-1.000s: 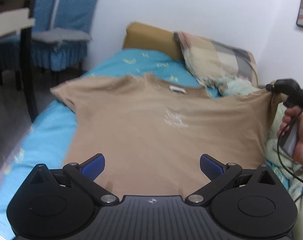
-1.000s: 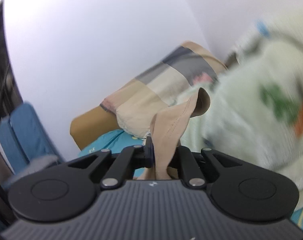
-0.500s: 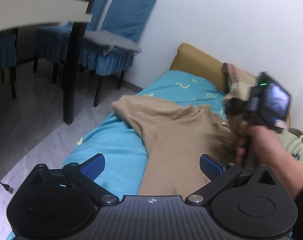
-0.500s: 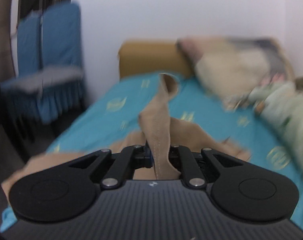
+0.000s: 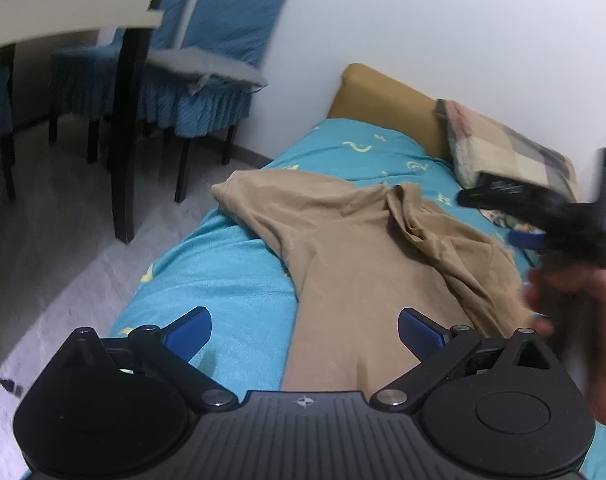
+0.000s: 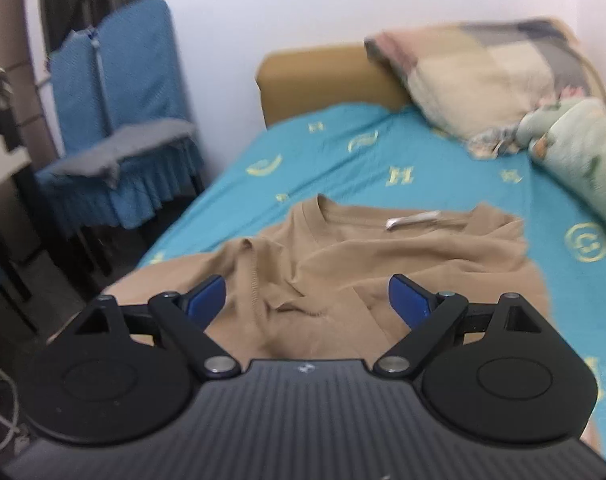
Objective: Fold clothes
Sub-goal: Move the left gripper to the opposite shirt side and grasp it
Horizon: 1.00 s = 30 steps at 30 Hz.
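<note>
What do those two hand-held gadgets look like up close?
Both look alike. The left gripper and the right gripper each have a black ribbed body with a small round emblem, two round black discs, black link arms with silver pins, and blue finger pads. No sleeve shows on the person's hand.

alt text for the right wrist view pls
A tan t-shirt lies on a turquoise bed sheet, one sleeve folded over its front, with the right gripper opening above it, nothing between its jaws. Behind are a patchwork pillow and a blue-covered chair.
</note>
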Each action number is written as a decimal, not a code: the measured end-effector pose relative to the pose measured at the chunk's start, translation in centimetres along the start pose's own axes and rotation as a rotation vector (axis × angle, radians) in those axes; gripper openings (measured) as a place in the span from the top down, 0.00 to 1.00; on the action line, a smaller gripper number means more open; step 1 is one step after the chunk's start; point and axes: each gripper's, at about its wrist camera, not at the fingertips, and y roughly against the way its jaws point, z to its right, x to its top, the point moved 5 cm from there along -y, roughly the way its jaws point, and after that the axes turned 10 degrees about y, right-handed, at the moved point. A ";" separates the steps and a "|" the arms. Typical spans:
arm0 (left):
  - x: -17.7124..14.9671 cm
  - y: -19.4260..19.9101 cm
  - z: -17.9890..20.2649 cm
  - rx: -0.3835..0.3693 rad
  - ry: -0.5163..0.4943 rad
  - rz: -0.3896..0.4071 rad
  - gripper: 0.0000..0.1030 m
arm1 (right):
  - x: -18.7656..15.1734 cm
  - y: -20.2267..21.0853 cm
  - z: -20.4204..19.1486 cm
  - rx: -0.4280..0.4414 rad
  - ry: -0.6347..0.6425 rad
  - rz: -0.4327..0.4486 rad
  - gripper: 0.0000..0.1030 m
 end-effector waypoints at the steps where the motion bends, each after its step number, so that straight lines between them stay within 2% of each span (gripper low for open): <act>1: -0.1 0.4 0.3 -0.006 -0.011 0.000 0.02 | -0.1 2.3 0.2 0.009 0.001 0.014 0.13; 8: -1.7 4.5 3.0 -0.092 -0.085 0.018 0.03 | -3.7 19.1 3.0 0.026 0.006 0.057 0.13; 12: -3.5 6.5 4.7 -0.120 -0.120 -0.012 0.03 | -7.9 26.7 4.8 -0.039 -0.007 0.015 0.13; 15: -4.6 8.2 5.3 -0.124 -0.144 -0.015 0.03 | -11.2 29.8 6.0 -0.061 -0.032 -0.065 0.13; 17: -5.3 9.2 6.0 -0.114 -0.178 -0.007 0.03 | -12.6 31.5 7.1 -0.042 -0.102 -0.085 0.13; 20: -6.3 10.1 7.4 -0.102 -0.225 -0.012 0.03 | -12.6 34.3 10.0 -0.031 -0.211 -0.028 0.13; 23: -7.6 11.0 9.4 -0.069 -0.307 0.014 0.04 | -11.6 37.1 13.7 -0.098 -0.280 0.082 0.13; 25: -9.1 11.3 11.4 -0.067 -0.374 -0.002 0.04 | -11.6 38.4 16.0 -0.144 -0.321 0.128 0.13; 27: -10.8 11.4 13.5 -0.081 -0.433 -0.027 0.04 | -12.2 39.1 18.1 -0.163 -0.364 0.144 0.13; 30: -14.6 11.6 17.4 -0.138 -0.522 -0.085 0.04 | -13.6 39.1 20.9 -0.163 -0.445 0.122 0.13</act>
